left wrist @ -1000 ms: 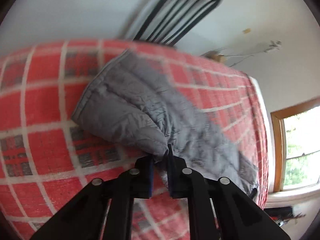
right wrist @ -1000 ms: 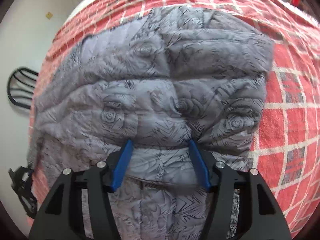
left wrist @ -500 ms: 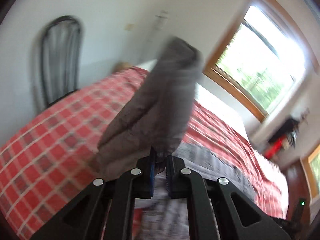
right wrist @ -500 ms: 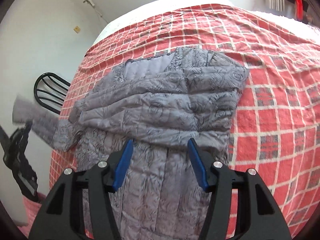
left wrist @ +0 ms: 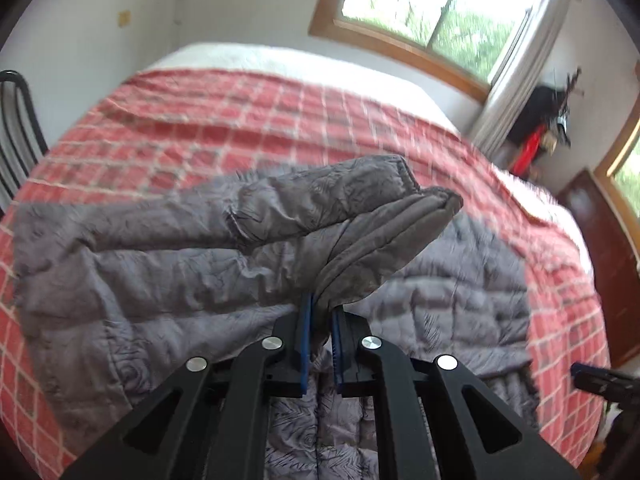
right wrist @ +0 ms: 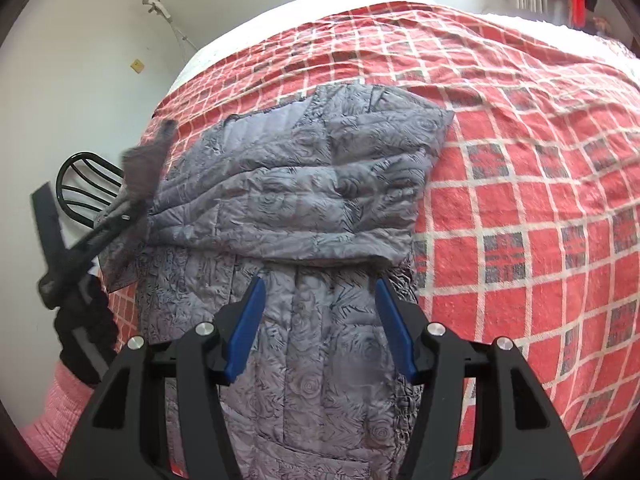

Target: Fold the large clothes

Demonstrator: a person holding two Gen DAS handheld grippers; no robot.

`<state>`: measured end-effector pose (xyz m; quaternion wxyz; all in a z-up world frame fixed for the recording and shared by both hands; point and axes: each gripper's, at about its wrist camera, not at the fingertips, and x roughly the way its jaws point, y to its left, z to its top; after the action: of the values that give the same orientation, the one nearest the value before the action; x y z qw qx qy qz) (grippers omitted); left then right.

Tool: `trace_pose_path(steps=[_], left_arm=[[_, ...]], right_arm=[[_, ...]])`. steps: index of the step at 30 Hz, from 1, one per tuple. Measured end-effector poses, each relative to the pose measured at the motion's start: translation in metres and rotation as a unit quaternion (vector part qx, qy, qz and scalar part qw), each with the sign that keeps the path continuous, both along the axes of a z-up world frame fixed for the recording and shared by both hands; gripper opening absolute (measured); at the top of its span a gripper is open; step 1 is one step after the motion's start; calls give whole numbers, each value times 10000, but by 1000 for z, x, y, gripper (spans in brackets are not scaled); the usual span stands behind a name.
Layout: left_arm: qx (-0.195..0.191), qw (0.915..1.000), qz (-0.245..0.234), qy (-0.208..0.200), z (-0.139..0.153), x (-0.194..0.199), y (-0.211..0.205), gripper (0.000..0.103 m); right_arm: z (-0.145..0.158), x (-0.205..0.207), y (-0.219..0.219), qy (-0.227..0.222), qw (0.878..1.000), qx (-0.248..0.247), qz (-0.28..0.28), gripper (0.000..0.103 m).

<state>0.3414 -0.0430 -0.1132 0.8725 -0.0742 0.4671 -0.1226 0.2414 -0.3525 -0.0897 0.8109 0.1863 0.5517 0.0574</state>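
Red plaid bedspread (right wrist: 520, 200) carries the grey quilted jacket (right wrist: 304, 216), whose sleeve (left wrist: 360, 216) the left gripper (left wrist: 320, 324) pinches shut and aloft while the right gripper (right wrist: 320, 320) hovers half-open and empty, so slippery fabric could slide free mid-fold.

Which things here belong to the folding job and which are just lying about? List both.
Part of the job:
grey quilted jacket
its sleeve, pinched in the left gripper
right gripper, open above the jacket
red checked bedspread, the folding surface

Just lying about:
black chair
window
dark things hanging by the curtain
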Motion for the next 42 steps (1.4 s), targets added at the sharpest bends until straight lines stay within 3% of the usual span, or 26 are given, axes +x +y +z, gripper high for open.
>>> trace_pose_path(steps=[5,7,9,12,15,19,22,23,26,27,29,36,42], left_arm=[[196,9984,-392,347,-26,0,-15,13],[193,9977,-564,326,-23,-7,-14,22],[-119,9960,-820,332,-13,-20,-11,44],[-303,9944,-999,130,8,-41,1,48],[-218,9975,-678,-23,21,-48,25,48],[42,9998,-19,-186,28,-49,67,48],[27,9995,275,-152,28,-48,94,48],[53,9992,367,-144,27,-48,101,48],[88,9985,520,-108,24,-47,113,48],[66,9983,567,-83,23,-46,116,48],[25,9981,615,-64,23,-44,118,48],[113,9994,240,-203,26,-34,87,48],[160,9998,-90,-89,15,-11,46,48]], right_arm=[[-7,18,10,115,9996,212,147,60],[-7,32,19,126,9988,376,297,64],[-8,46,28,153,9974,564,423,68],[-15,78,50,249,9914,1040,752,68],[-29,108,78,463,9840,1353,1066,68],[-54,140,112,759,9818,1181,1276,68],[-75,158,128,992,9788,1215,1316,67],[-79,160,131,1017,9780,1231,1341,61],[-83,162,139,994,9759,1219,1513,24],[-81,161,138,954,9743,1312,1565,16],[-71,156,130,803,9749,1386,1549,11],[-7,125,53,-32,9877,1279,898,10],[18,88,-22,-319,9965,736,224,9]])
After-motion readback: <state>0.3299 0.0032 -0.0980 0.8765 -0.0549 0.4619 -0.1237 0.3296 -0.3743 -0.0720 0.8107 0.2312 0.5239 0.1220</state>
